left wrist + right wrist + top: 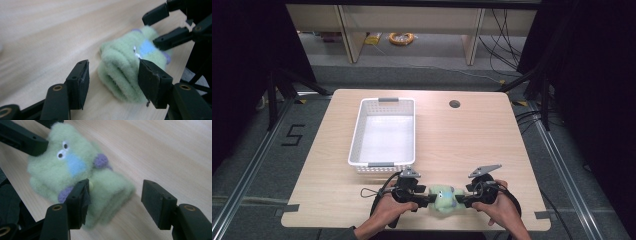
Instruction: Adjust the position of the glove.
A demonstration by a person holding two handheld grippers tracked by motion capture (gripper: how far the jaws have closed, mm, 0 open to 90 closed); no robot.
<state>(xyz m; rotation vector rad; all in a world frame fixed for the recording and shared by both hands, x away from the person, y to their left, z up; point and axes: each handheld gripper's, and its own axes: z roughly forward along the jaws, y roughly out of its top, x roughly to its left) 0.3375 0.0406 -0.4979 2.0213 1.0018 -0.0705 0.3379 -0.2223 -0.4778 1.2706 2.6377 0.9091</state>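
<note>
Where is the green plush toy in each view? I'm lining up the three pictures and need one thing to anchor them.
High view: the green plush toy lies at the table's near edge, between the two claws.
Left gripper view: centre-right, on the wood, reaching in between this claw's open jaws.
Right gripper view: upper left to centre, eyes showing, partly behind the left jaw.
Shared landmark: the toy's light blue patch, or the wooden table.

Taped "5" on floor [293, 135]
</note>
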